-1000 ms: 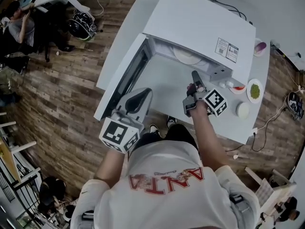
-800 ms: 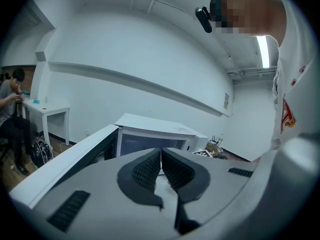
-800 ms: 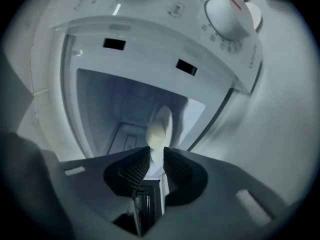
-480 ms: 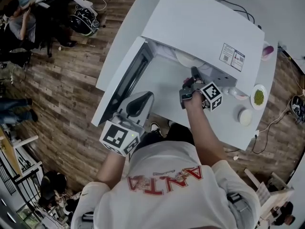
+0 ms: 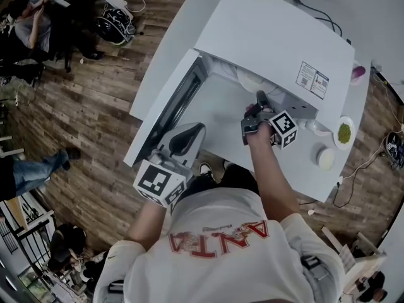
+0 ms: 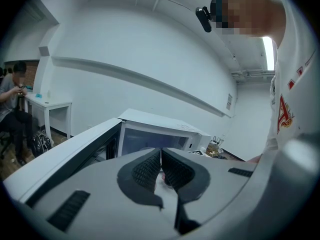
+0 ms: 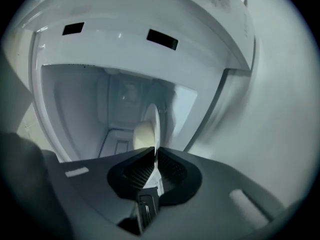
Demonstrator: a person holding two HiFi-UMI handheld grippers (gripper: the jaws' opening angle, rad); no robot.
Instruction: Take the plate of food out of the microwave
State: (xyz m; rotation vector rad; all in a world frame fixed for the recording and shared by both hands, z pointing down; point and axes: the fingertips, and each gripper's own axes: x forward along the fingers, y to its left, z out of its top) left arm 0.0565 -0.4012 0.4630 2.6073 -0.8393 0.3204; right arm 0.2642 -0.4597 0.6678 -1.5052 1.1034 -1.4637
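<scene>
- Right gripper (image 5: 259, 97) has pushed a little further into the mouth of the microwave (image 5: 271, 33), and its jaws have narrowed.
- Its jaws are closing on the rim of the plate (image 7: 154, 119), which sits pinched between the pads.
- Pale food (image 7: 142, 134) lies on the plate.
- The plate is inside the cavity, with the door (image 5: 165, 106) swung wide.
- Left gripper (image 6: 161, 156) hangs near the door's outer end, jaws together and nothing between them.

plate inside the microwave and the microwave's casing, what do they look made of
The round white plate: likely glazed ceramic, maybe melamine; thin smooth rim with a soft sheen. The white box-shaped microwave: painted sheet metal by its look; flat matt panels with crisp folded edges.
</scene>
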